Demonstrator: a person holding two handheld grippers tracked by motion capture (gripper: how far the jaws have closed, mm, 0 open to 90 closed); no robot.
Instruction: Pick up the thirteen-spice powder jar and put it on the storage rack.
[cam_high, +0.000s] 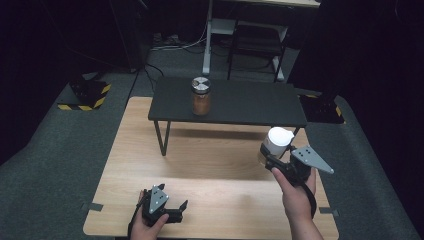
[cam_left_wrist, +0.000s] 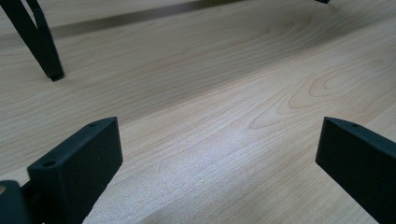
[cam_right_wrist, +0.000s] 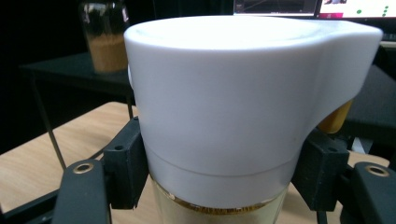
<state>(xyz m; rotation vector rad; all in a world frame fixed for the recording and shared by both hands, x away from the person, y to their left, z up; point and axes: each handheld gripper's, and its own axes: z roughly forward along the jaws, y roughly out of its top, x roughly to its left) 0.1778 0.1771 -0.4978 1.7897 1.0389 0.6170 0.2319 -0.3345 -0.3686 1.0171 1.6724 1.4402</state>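
My right gripper (cam_high: 268, 159) is shut on a jar with a wide white lid (cam_high: 278, 139) and amber contents, held at the right of the wooden table (cam_high: 210, 200). In the right gripper view the white lid (cam_right_wrist: 233, 93) looms large, and the black pads (cam_right_wrist: 123, 161) press on the jar just under it. A second jar (cam_high: 201, 96) with a metal lid and brown filling stands upright on the small black table (cam_high: 250, 102); the same jar (cam_right_wrist: 103, 35) appears at the upper left of that view. My left gripper (cam_high: 175, 210) rests low at the front left, open, its jaws wide apart over bare wood (cam_left_wrist: 219, 116).
The small black table stands on thin black legs (cam_high: 162, 137) at the far side of the wooden table; one leg foot (cam_left_wrist: 44, 51) is near my left gripper. Grey carpet surrounds the table. A desk frame (cam_high: 250, 35) and cables lie beyond.
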